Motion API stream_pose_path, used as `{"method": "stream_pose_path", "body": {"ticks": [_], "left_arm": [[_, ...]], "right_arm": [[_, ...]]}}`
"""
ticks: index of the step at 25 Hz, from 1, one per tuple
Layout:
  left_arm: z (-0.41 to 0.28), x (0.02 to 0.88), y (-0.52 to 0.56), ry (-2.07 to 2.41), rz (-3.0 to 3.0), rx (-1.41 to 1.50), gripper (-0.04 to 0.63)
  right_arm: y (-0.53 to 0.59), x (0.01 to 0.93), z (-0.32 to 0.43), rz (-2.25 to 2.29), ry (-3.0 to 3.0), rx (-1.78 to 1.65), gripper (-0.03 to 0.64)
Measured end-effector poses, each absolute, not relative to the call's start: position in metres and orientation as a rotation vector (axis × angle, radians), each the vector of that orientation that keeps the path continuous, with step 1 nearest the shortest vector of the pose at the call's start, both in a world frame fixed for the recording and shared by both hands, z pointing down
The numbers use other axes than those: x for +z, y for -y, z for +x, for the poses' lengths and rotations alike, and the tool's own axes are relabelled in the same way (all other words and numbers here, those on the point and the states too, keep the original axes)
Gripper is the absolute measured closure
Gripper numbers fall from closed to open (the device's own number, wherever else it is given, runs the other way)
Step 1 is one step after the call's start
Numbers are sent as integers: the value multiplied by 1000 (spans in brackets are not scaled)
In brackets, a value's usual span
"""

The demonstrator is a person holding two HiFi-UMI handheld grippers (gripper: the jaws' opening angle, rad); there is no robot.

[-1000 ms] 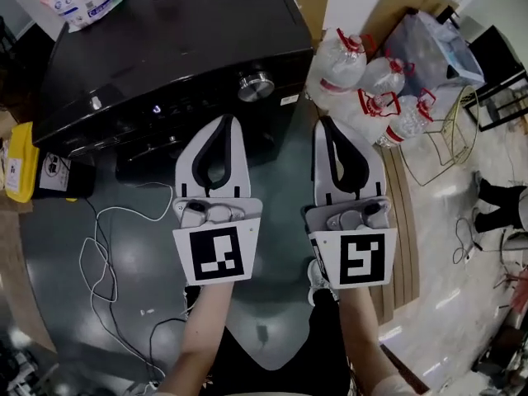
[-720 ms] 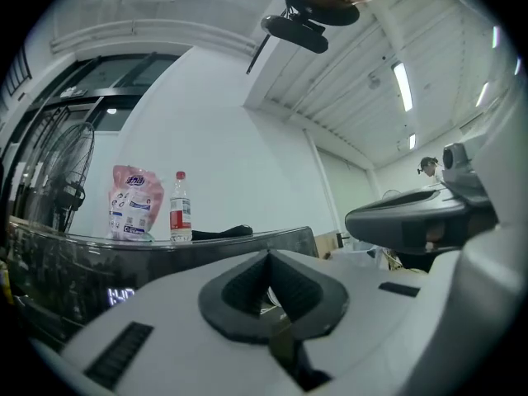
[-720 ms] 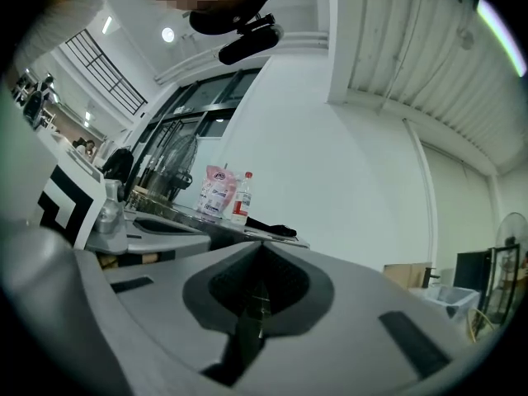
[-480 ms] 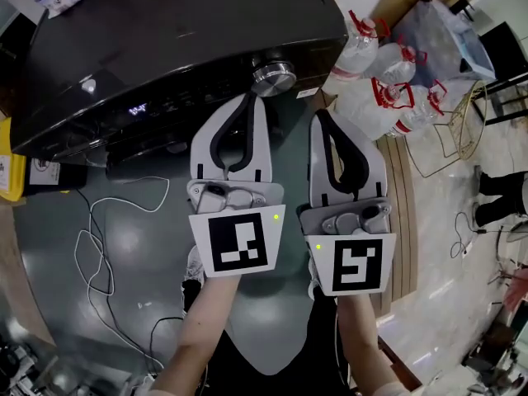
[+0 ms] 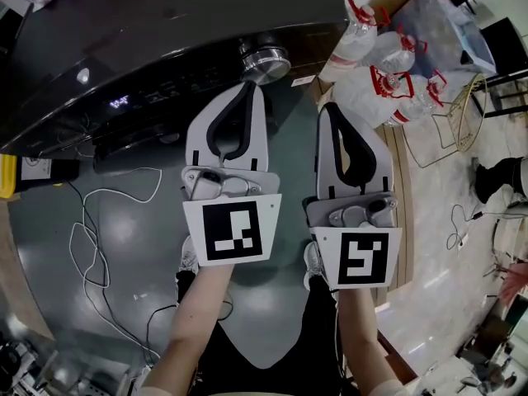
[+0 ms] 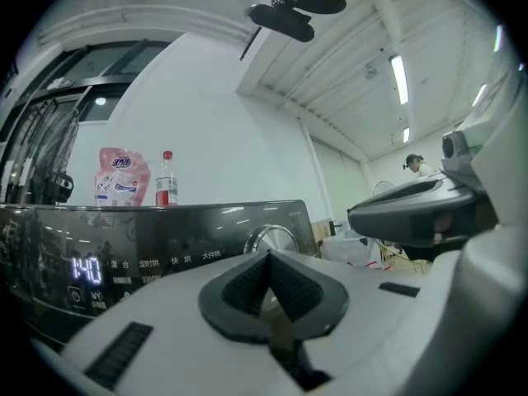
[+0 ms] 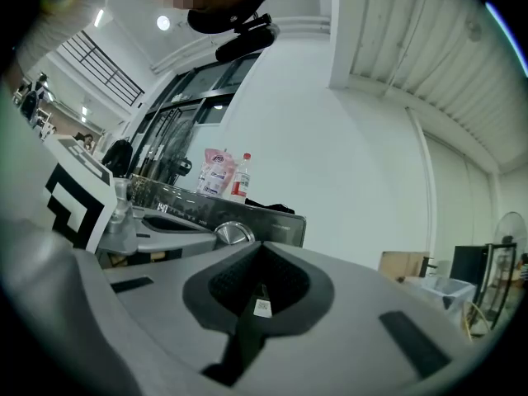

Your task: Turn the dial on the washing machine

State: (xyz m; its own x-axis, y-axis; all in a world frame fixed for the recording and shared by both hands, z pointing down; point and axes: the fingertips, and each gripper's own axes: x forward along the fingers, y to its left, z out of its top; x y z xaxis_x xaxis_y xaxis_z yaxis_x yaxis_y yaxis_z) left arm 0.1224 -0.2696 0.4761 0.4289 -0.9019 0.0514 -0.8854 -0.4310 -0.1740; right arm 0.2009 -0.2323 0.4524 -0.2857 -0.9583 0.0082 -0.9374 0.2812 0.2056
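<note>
Sitting at the right end of the glossy black washing machine's (image 5: 165, 23) front panel, the round silver metal dial (image 5: 264, 58) lies just beyond the left gripper (image 5: 247, 91), whose jaws are pressed together on nothing. The right gripper (image 5: 329, 110), its jaws likewise closed and empty, hangs near the dial, to its right.

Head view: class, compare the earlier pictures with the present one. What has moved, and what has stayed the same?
The left gripper has advanced toward the dial on the washing machine; its tip now lies just short of the dial. The right gripper trails beside it, farther back. Nothing was grasped or released: both grippers remain shut and empty.
</note>
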Motion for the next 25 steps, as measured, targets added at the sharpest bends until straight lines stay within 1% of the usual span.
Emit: {"method": "stream_pose_path", "body": {"ticks": [6,15,25], "left_arm": [[125,474,274,-1587,-2486,-276,597],[123,478,273,-1614,-2343,-367,597],[123,481,275,-1897,-2198,-341,597]], "right_arm": [[231,451,208,1791,2401,-311,614],[226,455,226,1839,2372,-288,614],[225,456,245,1717,2476,-285,614]]}}
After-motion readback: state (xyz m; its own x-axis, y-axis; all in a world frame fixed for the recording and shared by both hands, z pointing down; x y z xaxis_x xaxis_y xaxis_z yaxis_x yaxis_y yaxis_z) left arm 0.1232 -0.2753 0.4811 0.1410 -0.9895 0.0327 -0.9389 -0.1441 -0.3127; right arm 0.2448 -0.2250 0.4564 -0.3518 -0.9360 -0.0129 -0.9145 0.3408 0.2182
